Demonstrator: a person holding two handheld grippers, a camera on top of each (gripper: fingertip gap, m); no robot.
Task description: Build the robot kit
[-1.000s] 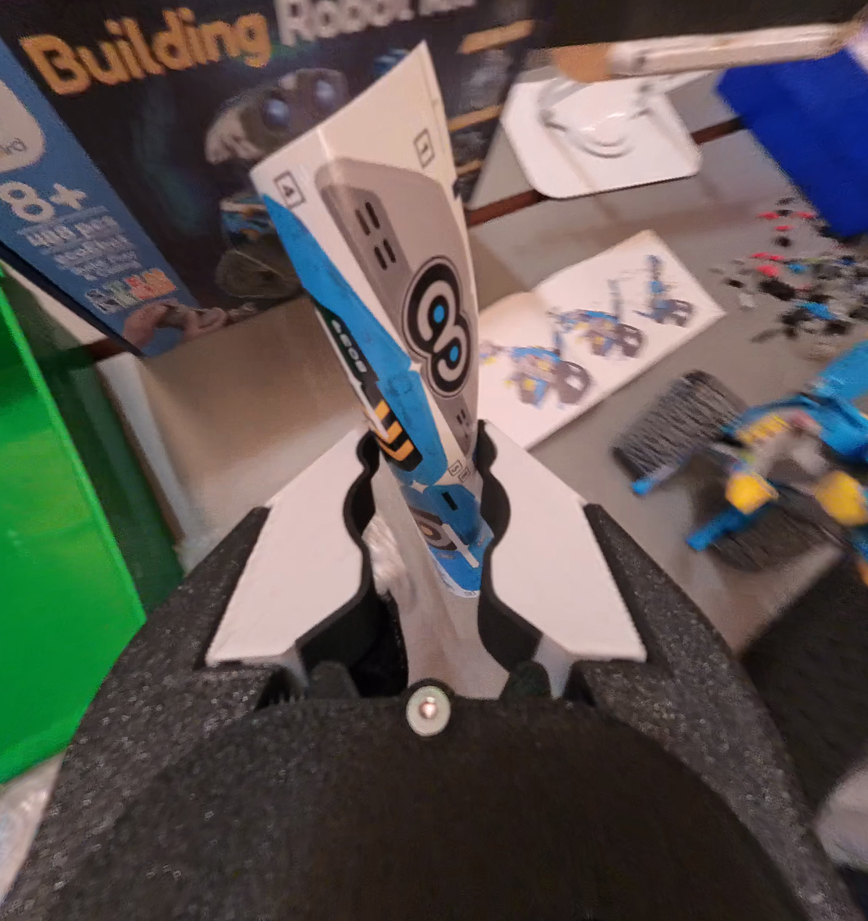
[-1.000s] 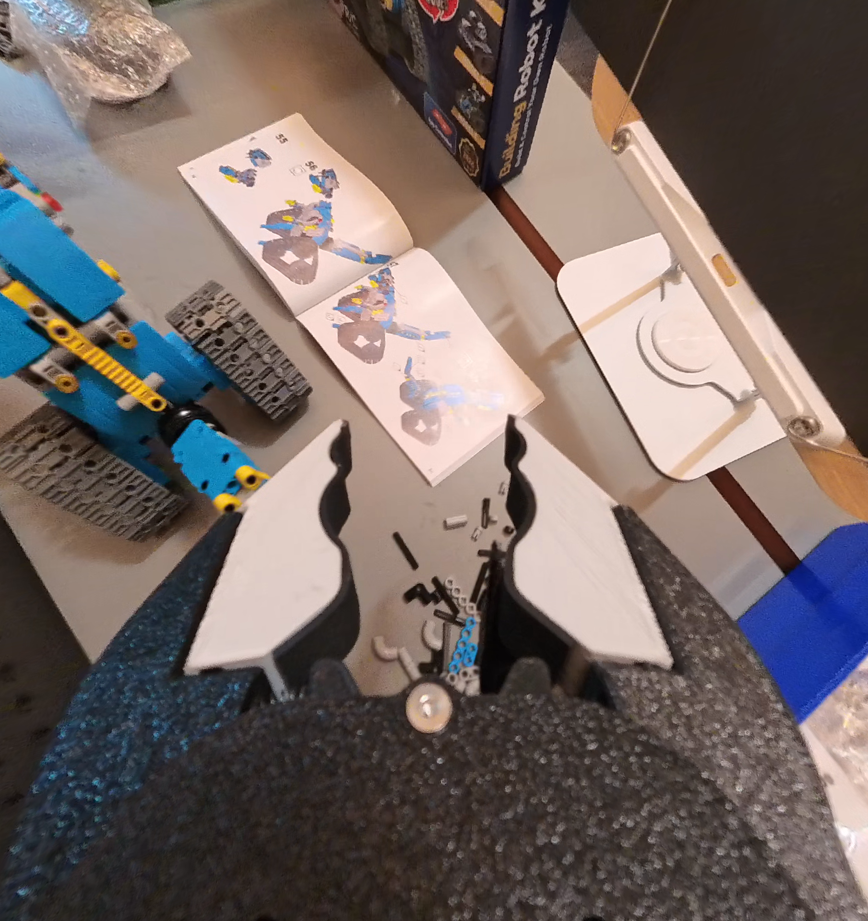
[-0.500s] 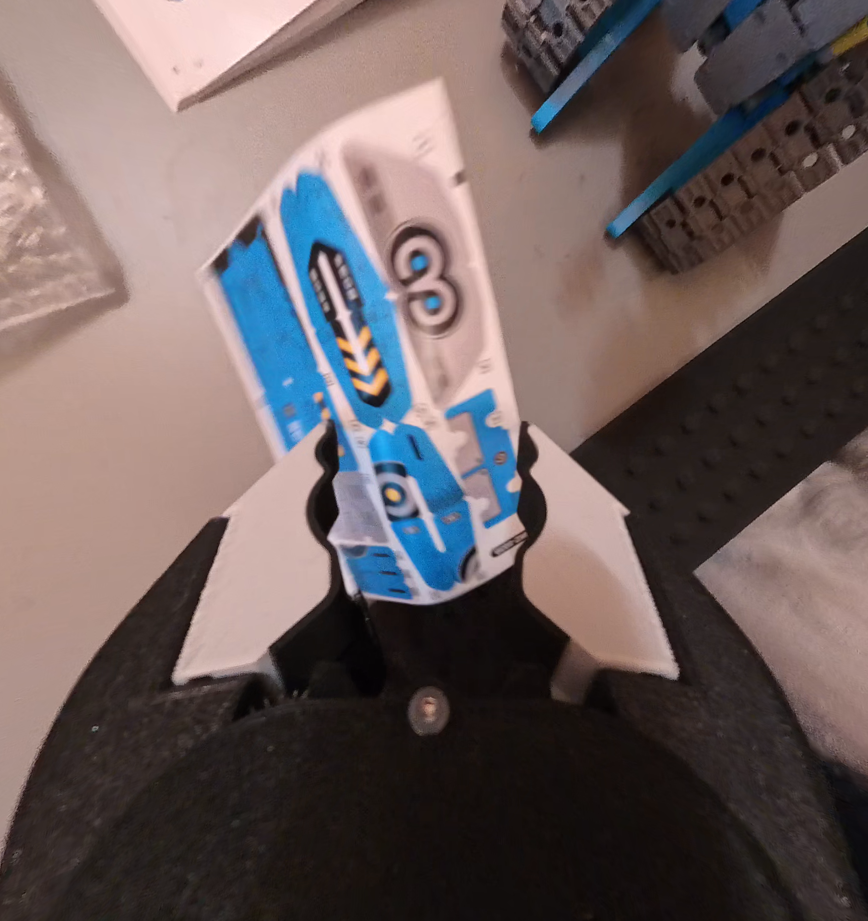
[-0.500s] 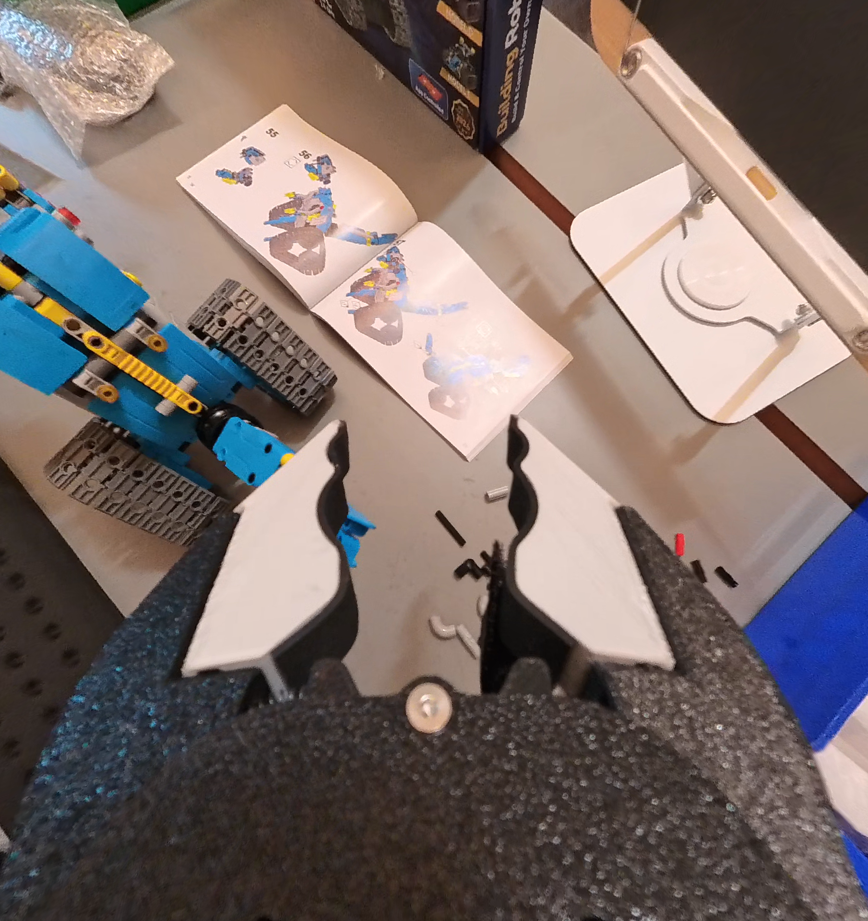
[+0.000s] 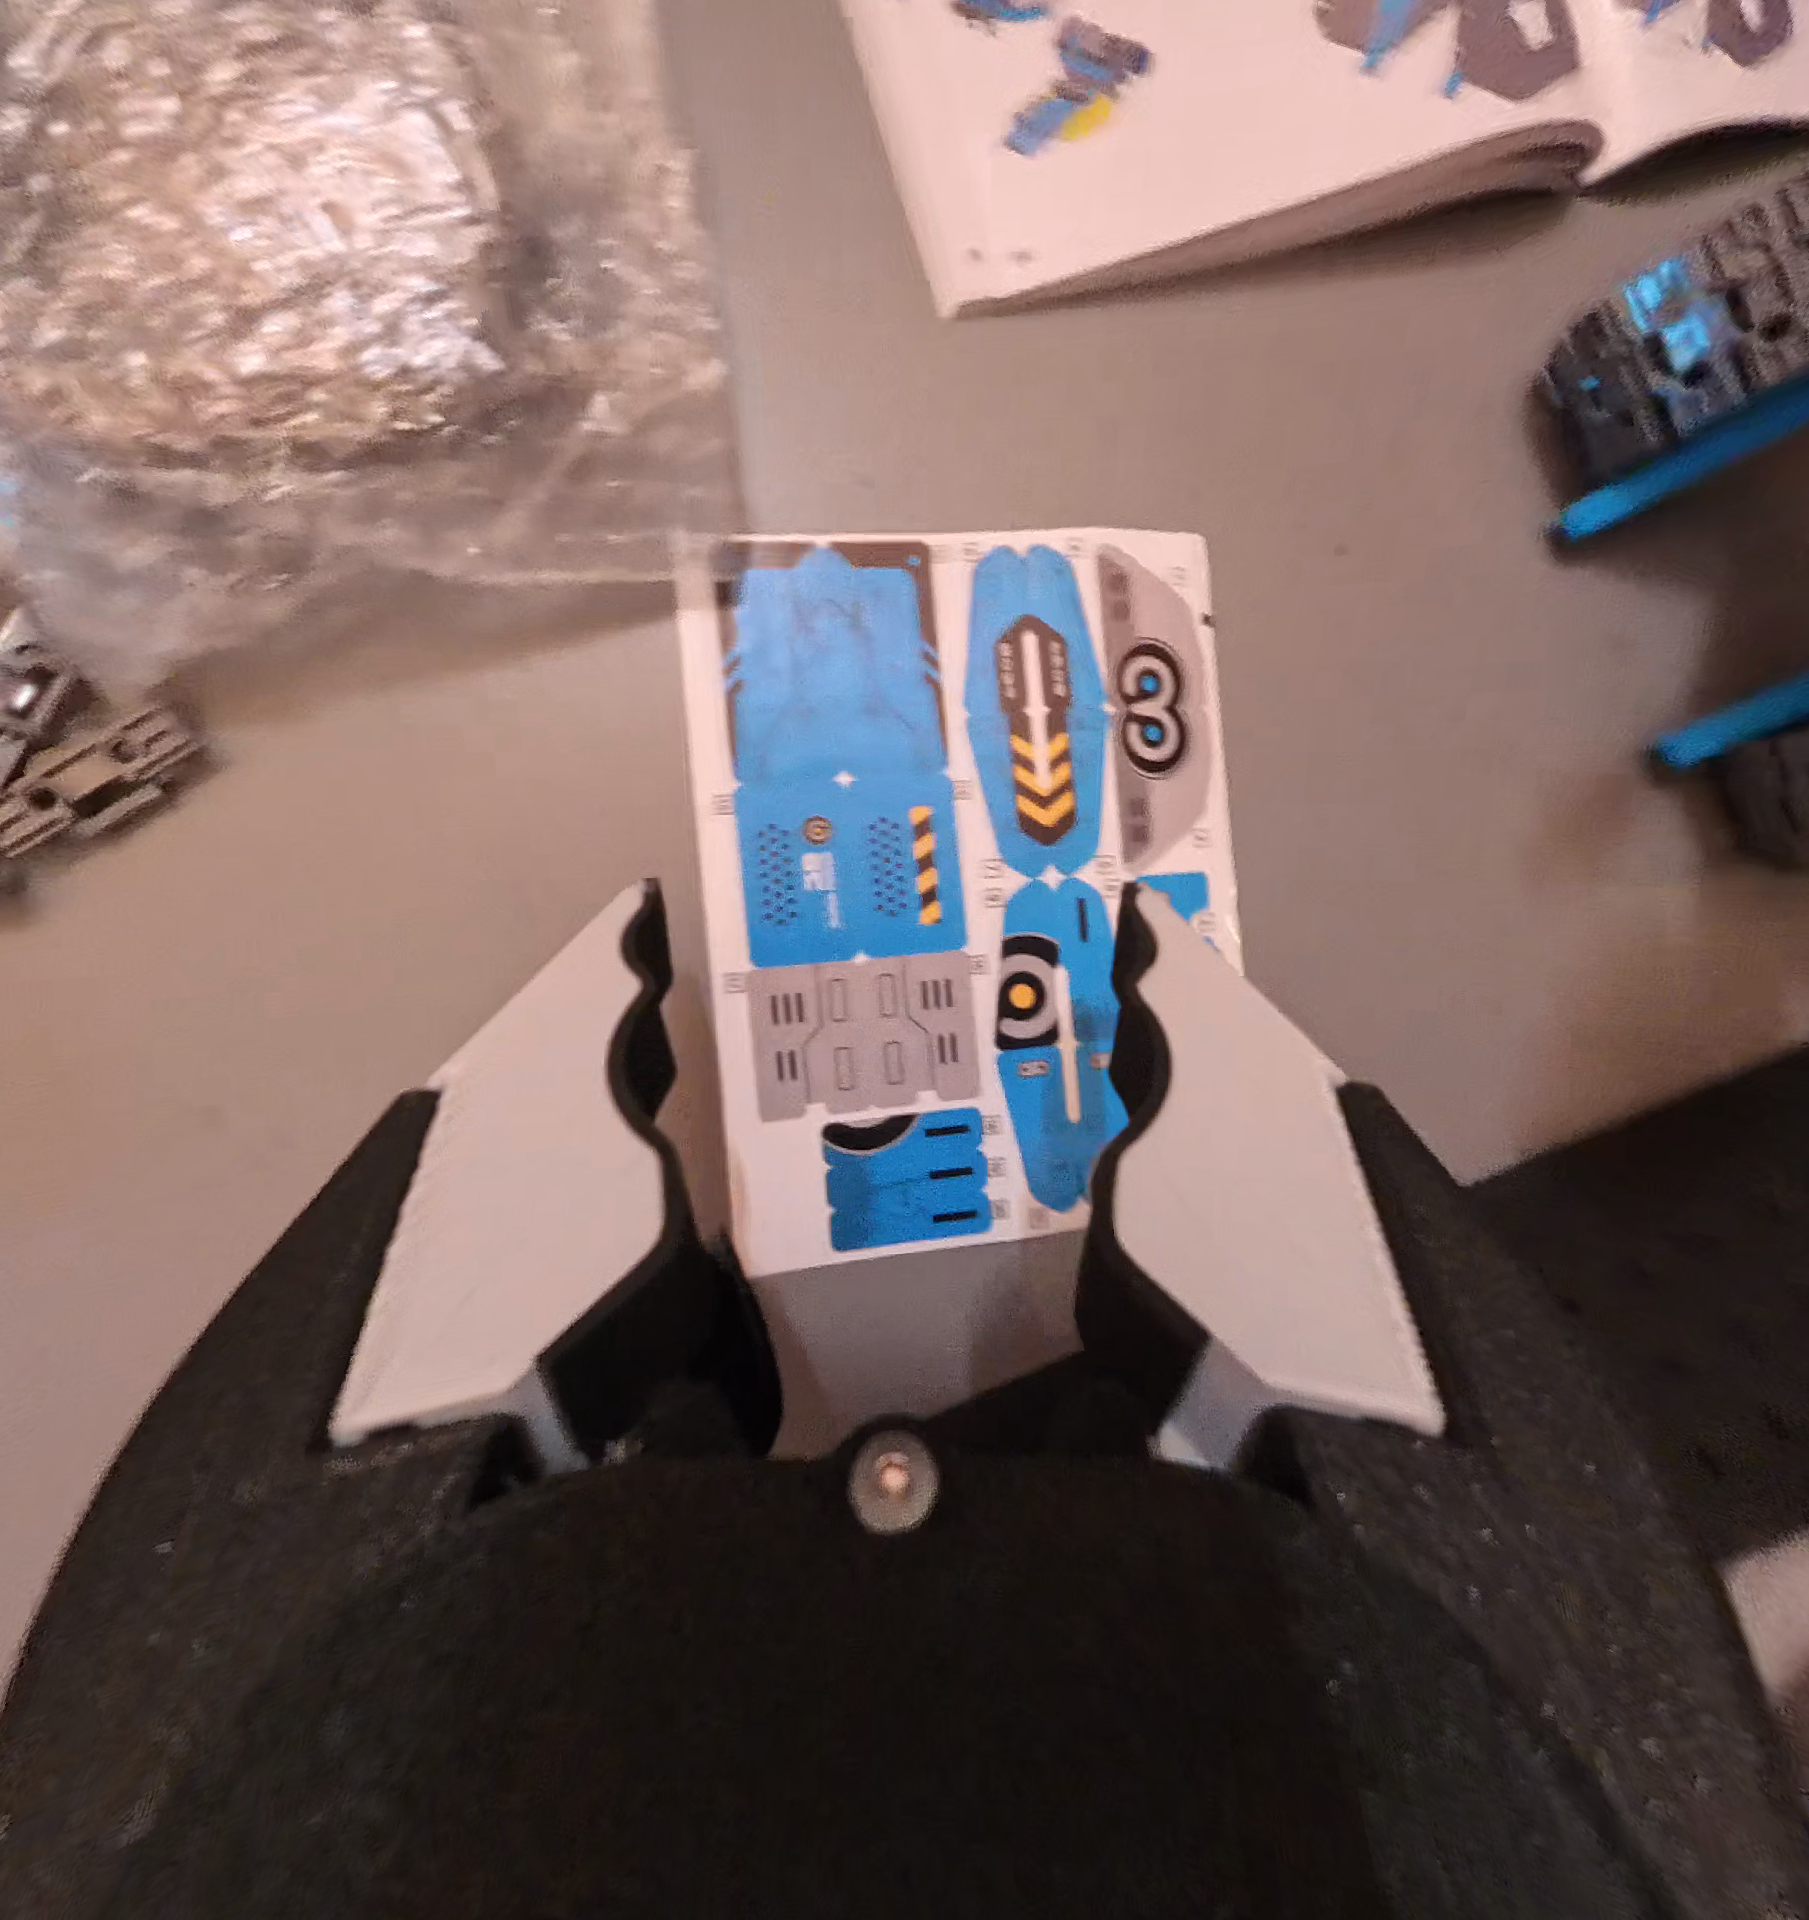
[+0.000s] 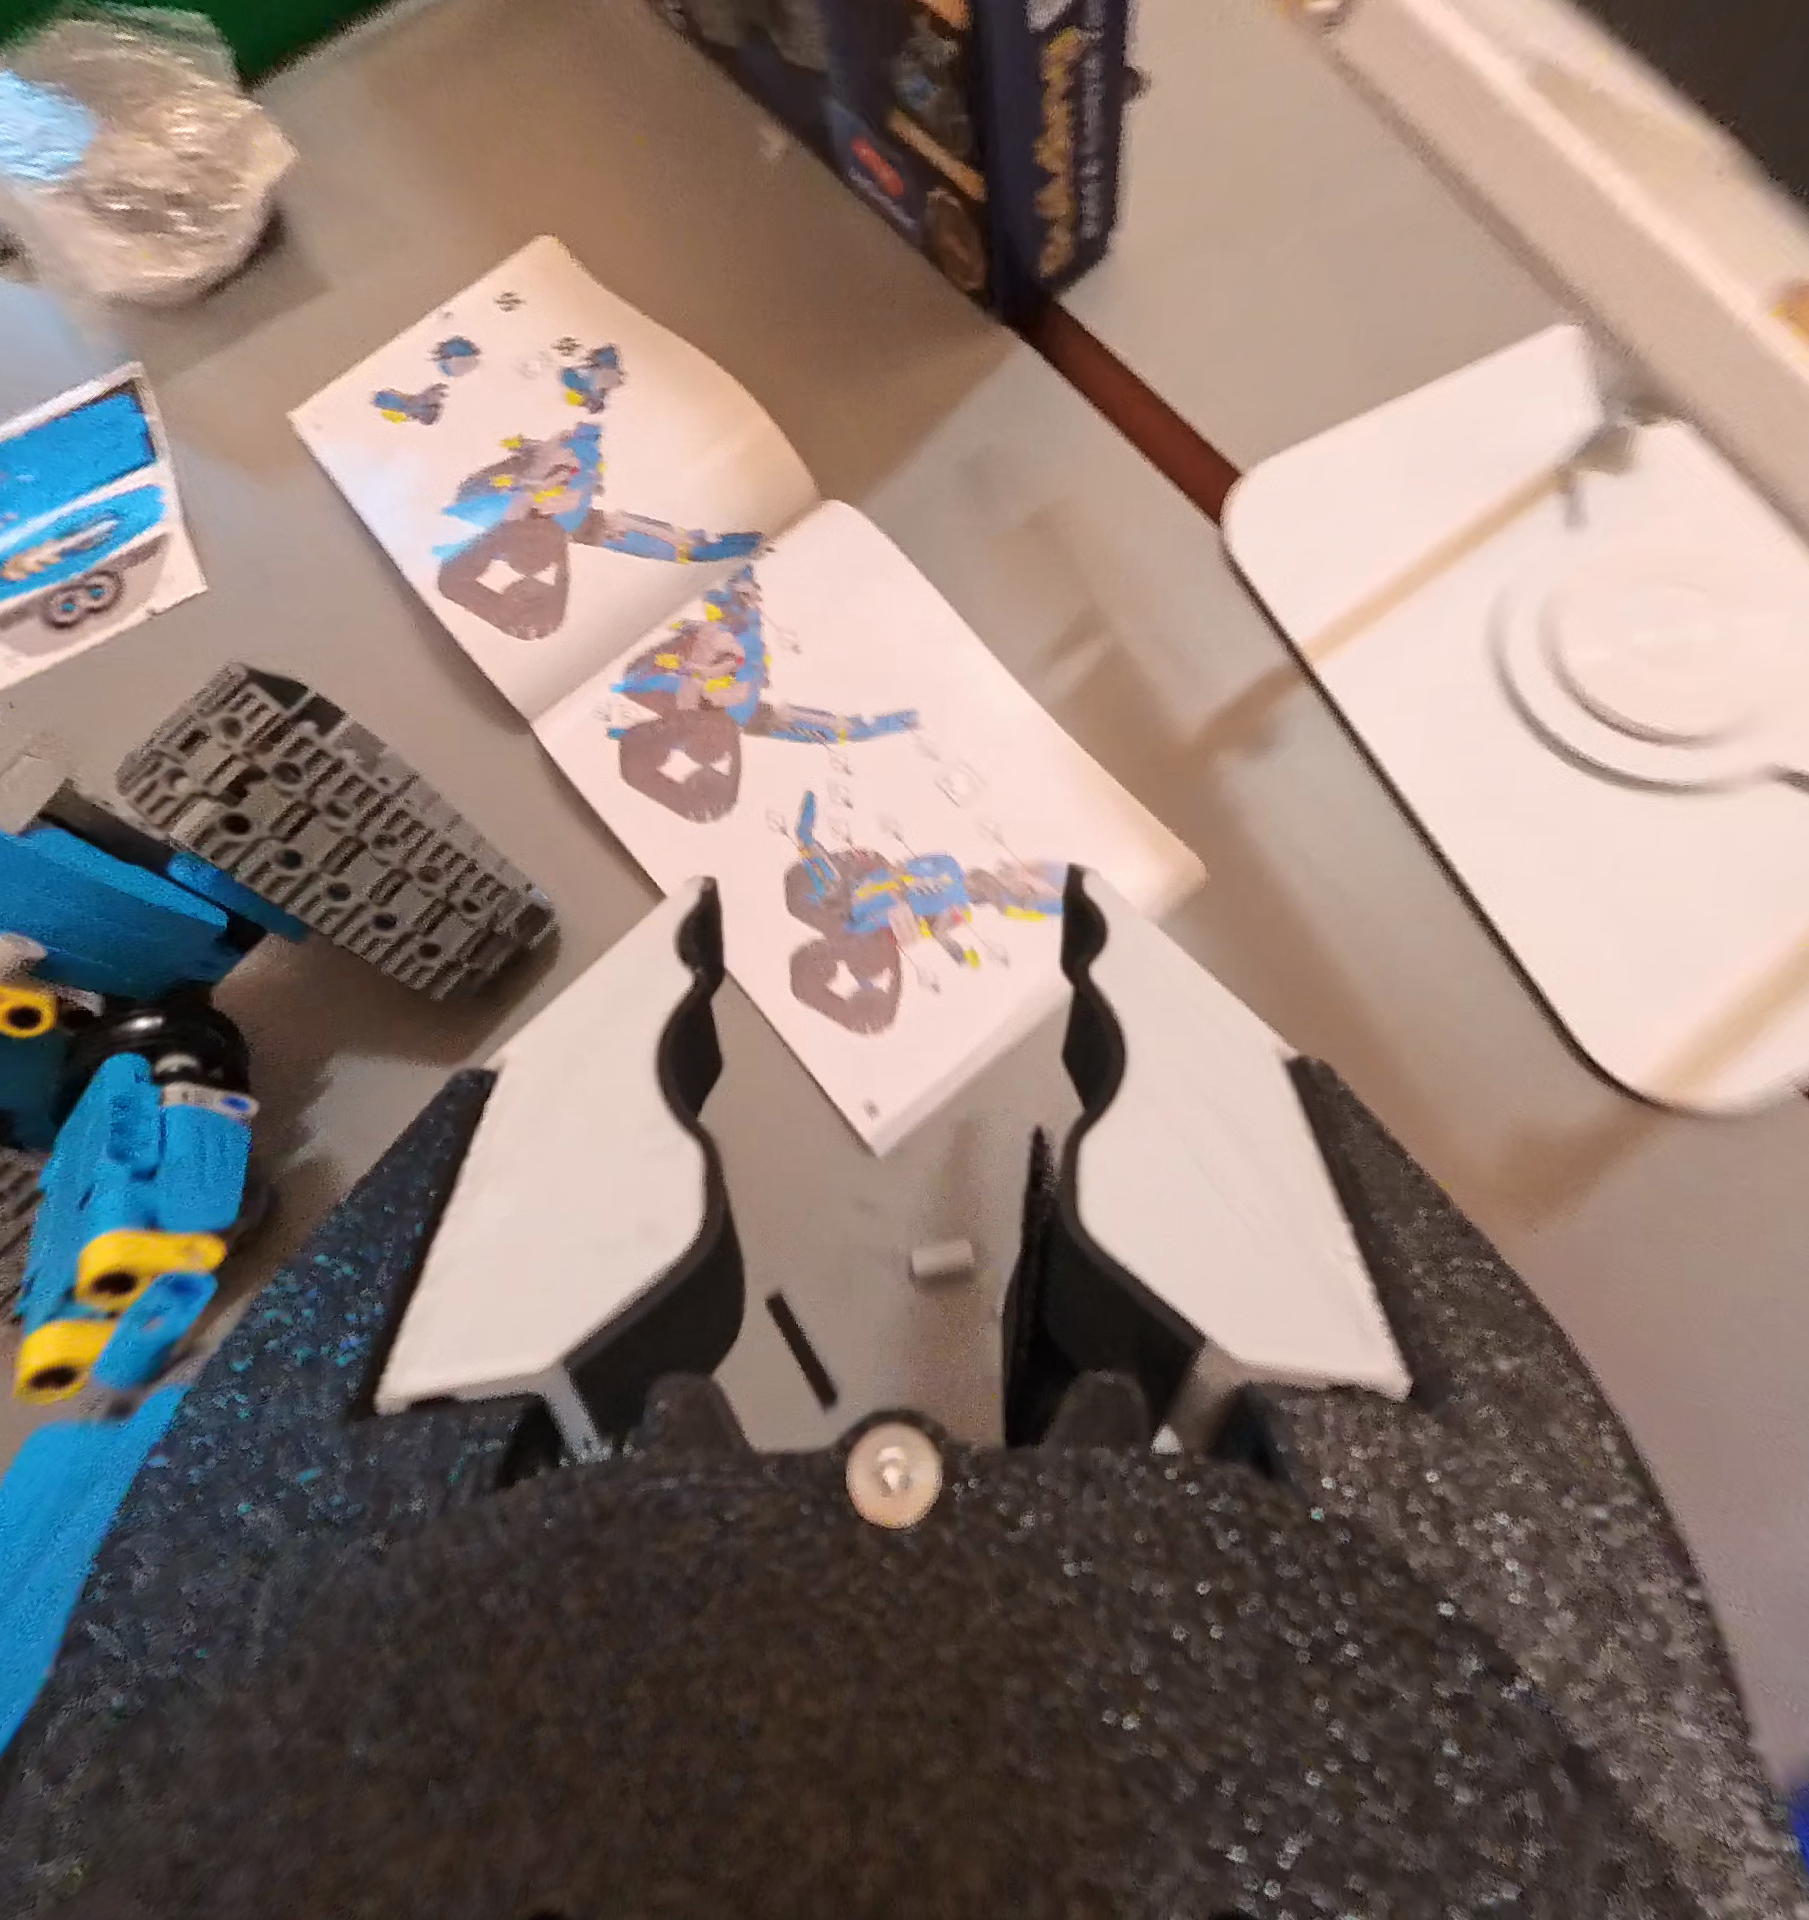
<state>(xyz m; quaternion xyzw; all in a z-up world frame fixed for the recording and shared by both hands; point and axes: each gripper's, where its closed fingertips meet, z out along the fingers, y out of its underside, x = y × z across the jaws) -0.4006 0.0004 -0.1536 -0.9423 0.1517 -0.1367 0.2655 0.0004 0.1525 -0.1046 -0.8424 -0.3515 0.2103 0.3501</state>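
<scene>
- Grey tabletop [image 5: 339,1039] lies under both my grippers, with a crinkled clear plastic bag [image 5: 256,260] behind.
- A second ago my left gripper [image 5: 887,914] pinched the sticker sheet [image 5: 941,831]; now its fingers are spread and the sheet lies flat between them, blue, grey and yellow decals up.
- My right gripper [image 6: 889,904] hangs spread over the open instruction booklet [image 6: 671,623].

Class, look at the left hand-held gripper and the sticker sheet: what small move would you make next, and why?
Probably lift the left hand-held gripper straight up and back. Its jaws stand wide open around the sticker sheet, which appears to lie flat on the grey table, no longer pinched. Lifting clear should leave the sheet undisturbed.
</scene>
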